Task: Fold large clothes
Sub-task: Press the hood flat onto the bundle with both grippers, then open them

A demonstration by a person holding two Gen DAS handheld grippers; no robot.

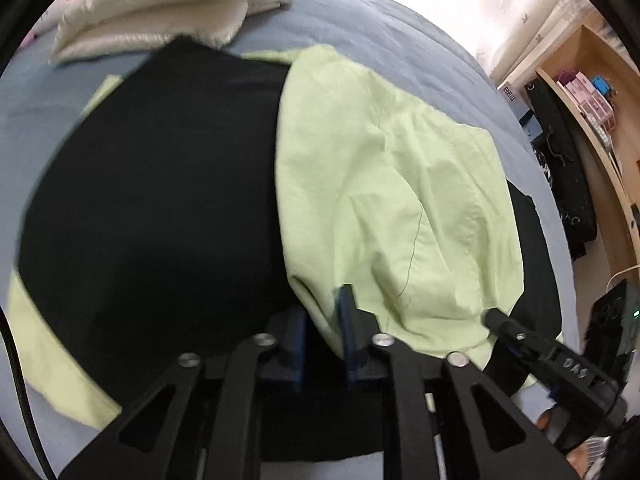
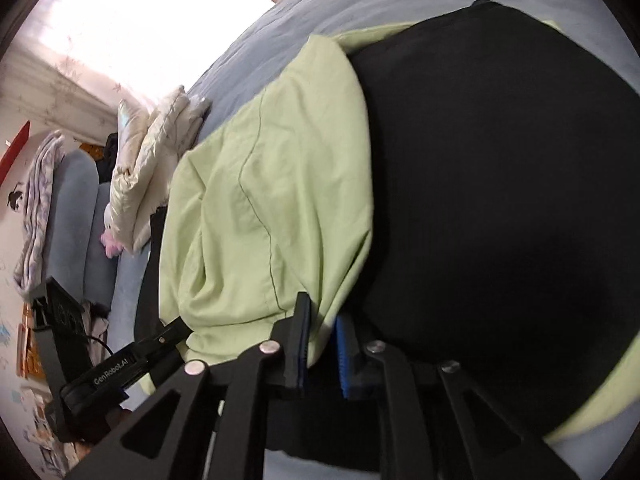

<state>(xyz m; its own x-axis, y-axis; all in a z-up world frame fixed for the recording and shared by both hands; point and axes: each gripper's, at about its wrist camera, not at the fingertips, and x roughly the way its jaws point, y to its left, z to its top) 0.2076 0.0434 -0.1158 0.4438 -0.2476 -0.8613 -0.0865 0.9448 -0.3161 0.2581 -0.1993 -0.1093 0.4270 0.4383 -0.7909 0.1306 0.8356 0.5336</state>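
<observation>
two claws work the near hem of one garment, black across its body with pale green sleeves, spread flat on a bed under a grey-blue sheet. left wrist view: the left claw has its blue-padded fingers pinched on the green sleeve, which lies folded in over the black body; a bunched edge of green cloth sits between the pads, jaws nearly together. the right claw shows at the right in that view, its tip on the same green fold just beside the left one; its closure cannot be read from that angle. right wrist view: the right claw likewise grips the green sleeve at its lower edge, one pad over the cloth, one under, jaws close-set. the left claw enters at lower left, nose touching the fold. a second strip of green lies under the black body along its near-left side. a cream quilted bundle rests at the head of the bed, apart from the garment. wooden shelving with small boxes stands past the bed's right edge. some motion blur in the left view.
</observation>
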